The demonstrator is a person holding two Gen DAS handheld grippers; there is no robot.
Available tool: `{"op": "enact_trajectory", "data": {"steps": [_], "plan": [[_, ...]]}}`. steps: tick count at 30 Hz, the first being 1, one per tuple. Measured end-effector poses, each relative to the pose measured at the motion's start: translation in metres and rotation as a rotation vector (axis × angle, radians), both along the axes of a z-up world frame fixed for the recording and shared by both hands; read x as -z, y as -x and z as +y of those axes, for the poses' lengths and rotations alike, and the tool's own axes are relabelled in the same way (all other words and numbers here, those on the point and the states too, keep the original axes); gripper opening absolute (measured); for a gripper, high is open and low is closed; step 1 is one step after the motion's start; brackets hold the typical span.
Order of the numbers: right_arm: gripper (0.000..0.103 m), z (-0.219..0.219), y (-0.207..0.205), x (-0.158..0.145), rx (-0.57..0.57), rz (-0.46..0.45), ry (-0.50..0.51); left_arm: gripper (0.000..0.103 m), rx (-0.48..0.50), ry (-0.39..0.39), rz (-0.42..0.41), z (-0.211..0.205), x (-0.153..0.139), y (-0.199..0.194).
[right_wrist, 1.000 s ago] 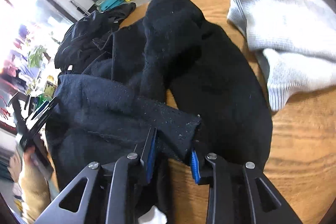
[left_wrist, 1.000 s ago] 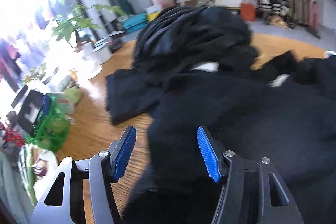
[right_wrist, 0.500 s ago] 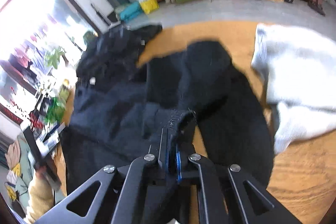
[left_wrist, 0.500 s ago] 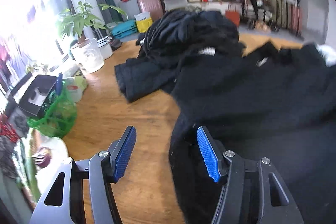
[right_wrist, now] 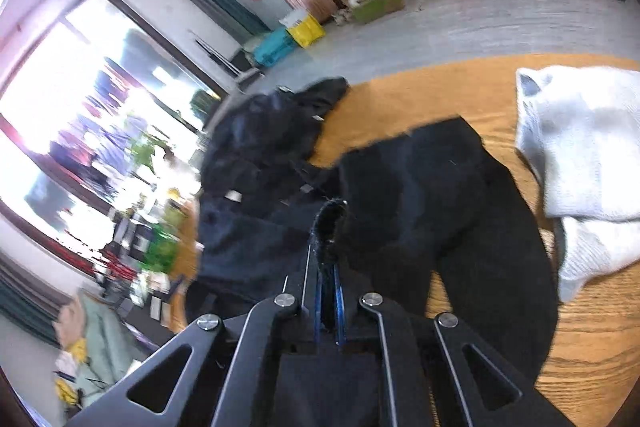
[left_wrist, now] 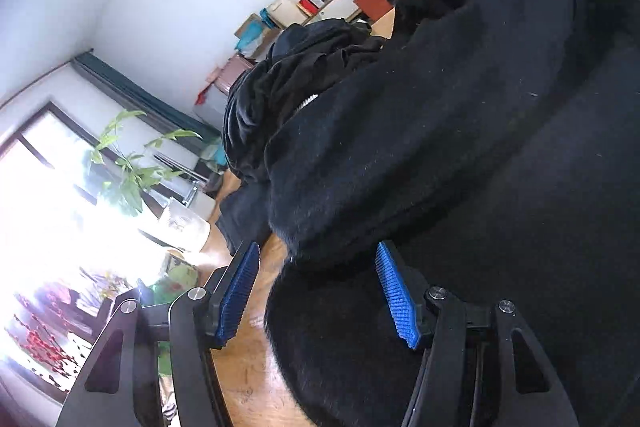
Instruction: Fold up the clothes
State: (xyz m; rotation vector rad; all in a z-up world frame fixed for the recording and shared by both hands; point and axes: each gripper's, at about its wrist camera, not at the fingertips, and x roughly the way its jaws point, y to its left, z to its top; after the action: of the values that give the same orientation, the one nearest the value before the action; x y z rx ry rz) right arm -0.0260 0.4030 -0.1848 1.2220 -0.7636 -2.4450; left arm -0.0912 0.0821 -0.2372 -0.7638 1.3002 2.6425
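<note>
— Two sets of tongs, two different states. My right tongs are pressed together on a hem of the black garment, a tuft of dark fabric sticking up between the blue pads. My left tongs stand spread, pinching nothing; a rounded fold of the same black cloth hangs just beyond and partly between the fingertips, but the pads don't press on it.

— What worries you from here?

— The right grip is on a thin edge only. I judge that if I pull hard, the hem could slip out, or the heavy cloth could drag sideways over the desk into the white knit lying just beside it. And if the left tongs close now, they may catch a thick bunched fold instead of a clean edge, so the fold would come out crooked.

— How does the garment look?

— Thick, fuzzy, matte black, flecked with lint. It is spread loosely across the wooden desk, lifted at my end, rumpled and not yet squared. Further off, a second dark pile of shinier fabric sits touching it, which could tangle in. Beyond that, a potted plant by the bright window, then boxes along the far wall.
</note>
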Motion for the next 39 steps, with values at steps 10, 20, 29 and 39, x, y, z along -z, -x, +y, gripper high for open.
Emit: {"op": "enact_trajectory", "data": {"steps": [10, 20, 29, 39], "plan": [[0.006, -0.020, -0.011, -0.030, -0.007, 0.057, -0.181, 0.018, -0.220, -0.338, 0.083, -0.038, -0.037, 0.042], [0.006, -0.074, 0.016, 0.042, -0.122, -0.093, -0.287, 0.021, -0.417, -0.449, -0.125, -0.085, -0.026, 0.083], [0.036, -0.074, 0.026, 0.104, -0.124, -0.233, -0.496, 0.079, -0.460, -0.490, -0.250, -0.115, -0.044, 0.055], [0.037, -0.091, 0.009, 0.052, -0.151, -0.009, -0.517, 0.078, -0.456, -0.834, -0.353, -0.129, -0.077, 0.057]]}}
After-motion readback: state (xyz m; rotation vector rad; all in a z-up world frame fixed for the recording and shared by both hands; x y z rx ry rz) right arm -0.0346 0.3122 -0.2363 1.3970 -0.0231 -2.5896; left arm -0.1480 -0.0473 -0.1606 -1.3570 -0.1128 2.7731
